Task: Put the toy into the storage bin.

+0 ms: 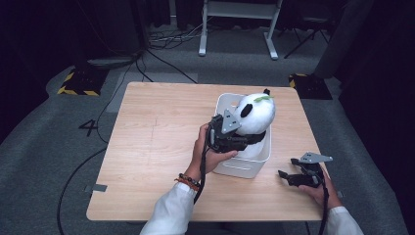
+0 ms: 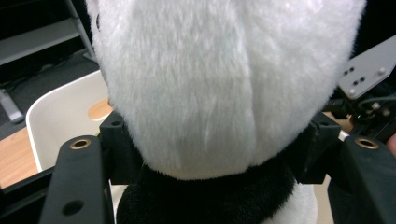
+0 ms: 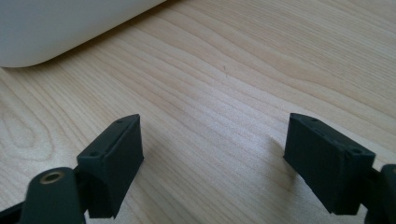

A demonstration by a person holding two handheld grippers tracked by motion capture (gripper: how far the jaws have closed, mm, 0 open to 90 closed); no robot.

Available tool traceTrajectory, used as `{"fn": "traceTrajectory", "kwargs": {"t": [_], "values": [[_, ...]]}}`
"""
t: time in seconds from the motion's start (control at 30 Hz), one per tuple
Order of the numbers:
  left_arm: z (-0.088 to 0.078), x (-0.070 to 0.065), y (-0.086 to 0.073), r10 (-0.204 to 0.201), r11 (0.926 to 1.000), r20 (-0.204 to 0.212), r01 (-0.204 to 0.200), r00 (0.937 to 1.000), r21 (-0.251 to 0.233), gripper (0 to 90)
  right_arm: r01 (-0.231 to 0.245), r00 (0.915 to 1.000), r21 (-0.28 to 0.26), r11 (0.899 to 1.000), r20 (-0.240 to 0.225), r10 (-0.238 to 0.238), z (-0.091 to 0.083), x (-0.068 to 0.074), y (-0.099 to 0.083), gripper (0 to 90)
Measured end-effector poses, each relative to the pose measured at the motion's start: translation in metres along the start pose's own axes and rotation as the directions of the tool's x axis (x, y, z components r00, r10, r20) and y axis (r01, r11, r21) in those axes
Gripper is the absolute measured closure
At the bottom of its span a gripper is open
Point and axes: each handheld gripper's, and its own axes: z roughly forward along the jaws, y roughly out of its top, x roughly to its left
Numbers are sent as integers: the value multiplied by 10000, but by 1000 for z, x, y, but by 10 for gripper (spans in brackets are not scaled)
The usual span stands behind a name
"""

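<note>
The plush panda (image 2: 224, 93) hides the white bin's (image 2: 60, 107) inside.

The plush panda (image 1: 254, 115) in my left tongs (image 1: 243, 132) is white and fluffy, with a black band at the neck, a black ear and a green tuft on top. It sits upright in the white bin (image 1: 244, 169).
</note>
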Motion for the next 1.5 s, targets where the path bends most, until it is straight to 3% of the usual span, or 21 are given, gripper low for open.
{"fn": "traceTrajectory", "kwargs": {"t": [0.47,0.87,1.03,1.5], "values": [[7,-4,-10,244,9967,79,-249,9997,777,303,17,10000,-9,10000,12,-17,0,0,0,191],[7,-3,-12,189,9946,104,-198,9998,1017,280,17,10000,-11,10000,11,-17,0,0,0,191],[6,-5,-10,378,9905,40,-380,9993,1320,227,20,10000,-10,10000,11,-20,0,0,0,191],[-4,1,-6,279,9821,56,-284,9996,1861,180,19,10000,-9,10000,12,-19,0,0,0,191]]}}
